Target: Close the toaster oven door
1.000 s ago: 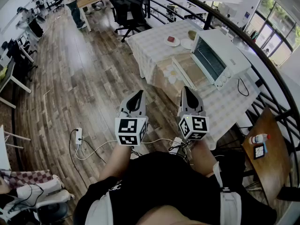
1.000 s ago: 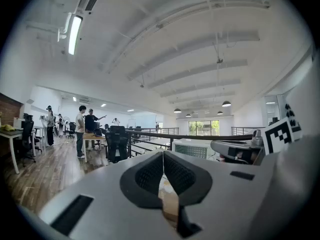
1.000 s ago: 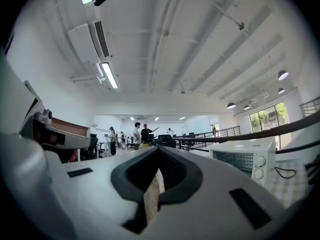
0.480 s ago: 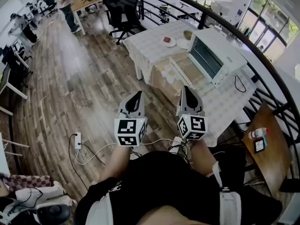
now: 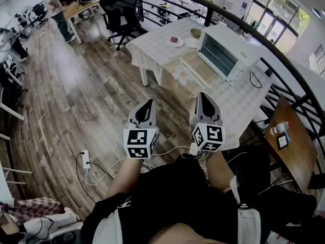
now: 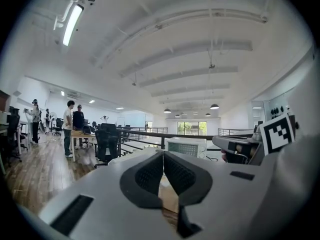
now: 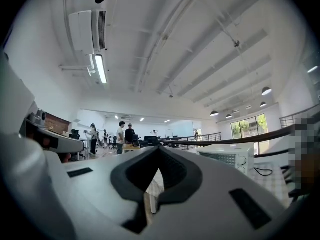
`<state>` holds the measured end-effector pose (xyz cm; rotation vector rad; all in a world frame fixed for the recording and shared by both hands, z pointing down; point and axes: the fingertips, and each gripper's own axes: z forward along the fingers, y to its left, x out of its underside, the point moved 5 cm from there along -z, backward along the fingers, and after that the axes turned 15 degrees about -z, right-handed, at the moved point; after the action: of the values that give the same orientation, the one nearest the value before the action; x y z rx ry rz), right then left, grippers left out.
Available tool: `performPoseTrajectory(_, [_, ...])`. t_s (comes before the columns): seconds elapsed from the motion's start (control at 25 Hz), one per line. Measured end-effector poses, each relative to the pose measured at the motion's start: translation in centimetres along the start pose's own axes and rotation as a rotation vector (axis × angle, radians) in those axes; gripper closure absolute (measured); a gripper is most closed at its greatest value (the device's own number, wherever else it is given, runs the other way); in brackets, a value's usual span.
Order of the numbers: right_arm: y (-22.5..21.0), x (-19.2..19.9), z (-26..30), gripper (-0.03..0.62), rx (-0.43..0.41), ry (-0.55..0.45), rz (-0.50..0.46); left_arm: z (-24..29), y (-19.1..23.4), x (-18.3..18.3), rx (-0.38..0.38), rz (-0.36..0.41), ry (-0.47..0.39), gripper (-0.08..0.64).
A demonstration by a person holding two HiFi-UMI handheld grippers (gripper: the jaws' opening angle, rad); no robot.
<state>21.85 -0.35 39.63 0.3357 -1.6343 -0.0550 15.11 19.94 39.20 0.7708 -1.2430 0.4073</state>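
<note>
The white toaster oven [image 5: 226, 55] stands on a table with a checked cloth [image 5: 152, 47], and its glass door [image 5: 195, 71] lies folded down flat toward me. Both grippers are held low in front of my body, well short of the table. My left gripper [image 5: 149, 102] is shut and holds nothing. My right gripper [image 5: 202, 96] is also shut and holds nothing. In the left gripper view the shut left gripper [image 6: 163, 156] points toward the toaster oven [image 6: 186, 146] far ahead. In the right gripper view the right gripper [image 7: 159, 151] has the toaster oven [image 7: 227, 156] ahead to its right.
A small plate [image 5: 174, 41] and a bowl [image 5: 195, 33] sit on the table beside the oven. A black railing [image 5: 254, 32] curves behind it. Black office chairs [image 5: 118, 6] stand at the back. A power strip [image 5: 85, 159] with cables lies on the wooden floor. A wooden side table [image 5: 292, 146] is at the right.
The head view has shifted, so the table and toaster oven sit a little higher and further left in the frame. Both grippers stay shut in the same place.
</note>
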Motion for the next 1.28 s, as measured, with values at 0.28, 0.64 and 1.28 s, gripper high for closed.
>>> performPoseTrajectory(0.28, [1.3,-0.5,-0.4,0.589,0.053,0.008,-0.025,-0.4,1.6,-0.4,0.045,0.007,0.008,0.546])
performPoseTrajectory(0.64, [0.5,1.6,2.3,0.591,0.096,0.019,-0.023,3.8,2.8,-0.3,0.085,0.032,0.022,0.546])
performPoseTrajectory(1.28, [-4.3,5.4,18.8,0.591,0.178,0.038,0.000,21.9,8.5,-3.9,0.156,0.069,0.062,0.546])
